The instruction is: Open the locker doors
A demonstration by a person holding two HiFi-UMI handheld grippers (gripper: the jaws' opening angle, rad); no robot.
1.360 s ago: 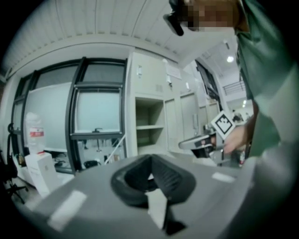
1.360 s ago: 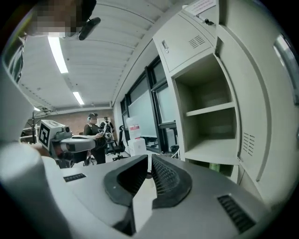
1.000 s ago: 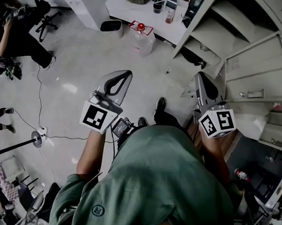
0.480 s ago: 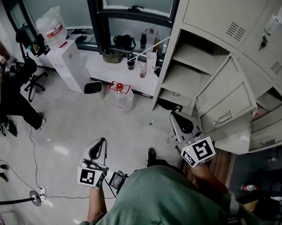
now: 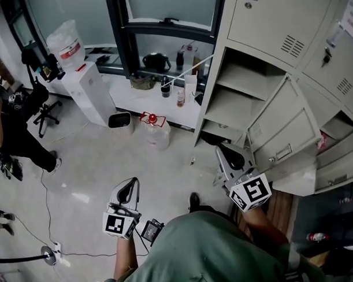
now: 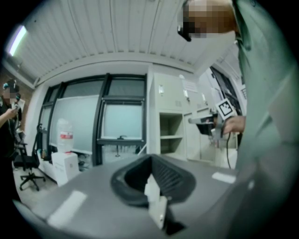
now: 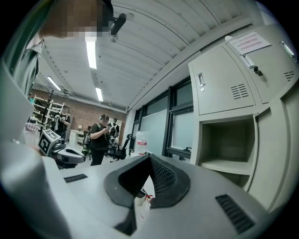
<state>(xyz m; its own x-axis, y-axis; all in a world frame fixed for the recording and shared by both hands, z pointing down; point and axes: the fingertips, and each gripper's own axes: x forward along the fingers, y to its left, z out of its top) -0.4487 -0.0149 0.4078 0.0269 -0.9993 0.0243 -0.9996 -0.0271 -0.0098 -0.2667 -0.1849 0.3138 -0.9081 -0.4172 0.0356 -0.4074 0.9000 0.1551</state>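
A: Head view, lockers: pale grey sheet-metal locker bank [image 5: 267, 22], flat vented fronts. Lower grey steel door [image 5: 280, 141] standing open, shelves bared; top doors shut.

B: Grippers?

A: Left gripper [image 5: 134, 181] pinched together, empty, above glossy pale floor [image 5: 95, 163]. Right gripper [image 5: 220, 149] likewise closed on nothing, near open door's edge.
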